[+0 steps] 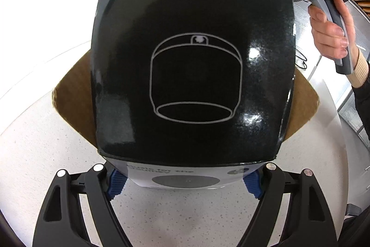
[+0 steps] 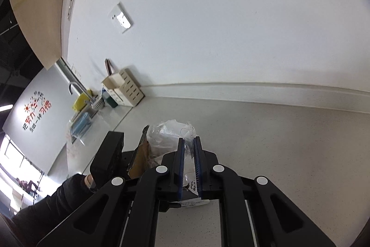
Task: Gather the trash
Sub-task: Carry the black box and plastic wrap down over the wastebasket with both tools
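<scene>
The black box (image 1: 192, 71), glossy with a white outline drawing on its face, sits between your left gripper (image 1: 185, 180) fingers, which are clamped on its lower white edge above the speckled surface (image 1: 46, 154). Brown cardboard flaps (image 1: 74, 94) stick out behind it. It looks light and stiff but slick, so I'd grip the edges, not the shiny face. At the box's upper right corner, your right gripper (image 2: 189, 166) has its fingers nearly together, pinching crinkled clear plastic (image 2: 171, 133); that will be feather-light, soft and slippery, best held at a bunched fold.
</scene>
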Available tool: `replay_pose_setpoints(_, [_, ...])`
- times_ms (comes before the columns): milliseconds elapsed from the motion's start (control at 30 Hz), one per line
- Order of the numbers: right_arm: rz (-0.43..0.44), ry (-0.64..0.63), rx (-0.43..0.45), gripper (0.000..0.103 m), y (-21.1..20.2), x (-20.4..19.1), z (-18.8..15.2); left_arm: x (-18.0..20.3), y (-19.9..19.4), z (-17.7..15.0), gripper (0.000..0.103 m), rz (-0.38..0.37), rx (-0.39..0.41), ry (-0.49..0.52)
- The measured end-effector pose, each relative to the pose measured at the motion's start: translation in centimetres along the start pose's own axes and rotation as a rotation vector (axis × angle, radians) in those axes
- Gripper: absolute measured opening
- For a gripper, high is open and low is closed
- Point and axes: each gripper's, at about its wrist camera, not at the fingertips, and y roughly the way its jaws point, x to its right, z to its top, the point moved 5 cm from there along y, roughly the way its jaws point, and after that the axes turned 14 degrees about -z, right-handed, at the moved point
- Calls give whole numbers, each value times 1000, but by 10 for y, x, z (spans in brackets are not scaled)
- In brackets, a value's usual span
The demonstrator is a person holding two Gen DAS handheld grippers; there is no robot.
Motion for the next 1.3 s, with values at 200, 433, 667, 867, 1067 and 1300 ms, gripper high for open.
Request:
replay_pose_setpoints(200, [-11,38,92,11,-23,6,5,12,-4,0,80,15,22,41])
replay_pose_setpoints(433, [-12,56,155,10,-53,13,6,26,-8,-5,80,96,27,82])
replay_pose_setpoints(667, [-17,64,175,10,-83,14,-9,54,-31,-6,80,196,63,130])
replay_pose_setpoints(867, [-15,57,184,10,-106,2,-27,70,-64,-27,80,271,92,108])
replay_pose_setpoints(1067, [-14,27,175,10,-116,-32,-50,102,-102,-58,80,340,110,85])
replay_pose_setpoints(1300, [6,-53,170,10,-135,-95,-81,148,-152,-97,80,400,136,76])
